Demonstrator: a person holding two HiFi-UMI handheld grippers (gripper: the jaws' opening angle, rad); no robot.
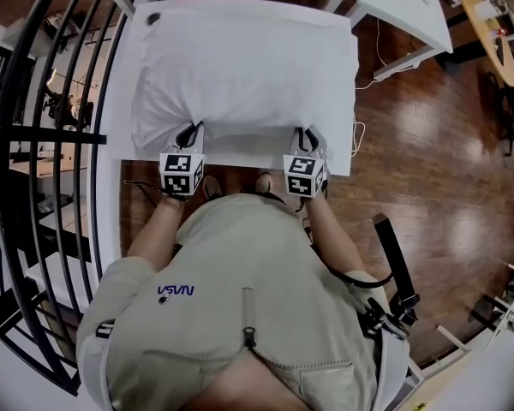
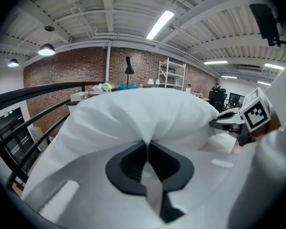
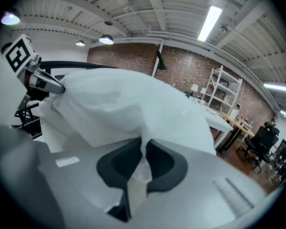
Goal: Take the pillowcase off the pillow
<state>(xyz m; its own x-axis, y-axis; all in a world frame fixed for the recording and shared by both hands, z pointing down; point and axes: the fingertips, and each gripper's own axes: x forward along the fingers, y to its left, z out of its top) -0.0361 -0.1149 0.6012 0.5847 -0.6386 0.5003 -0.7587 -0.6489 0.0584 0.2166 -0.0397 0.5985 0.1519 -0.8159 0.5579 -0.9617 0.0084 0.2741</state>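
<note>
- White pillowcase (image 1: 240, 129) pinched at near edge of pillow (image 1: 248, 67): left claw (image 1: 188, 132) clamped on it, right claw (image 1: 305, 134) likewise.
- Grasp step; next probably needs peeling the pillowcase back off the pillow.

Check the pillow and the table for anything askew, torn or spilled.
Nothing stands out. The pillow lies flat on the white table, in its pillowcase. The only creases are at its near edge, where the left gripper and right gripper each pinch the fabric.
</note>
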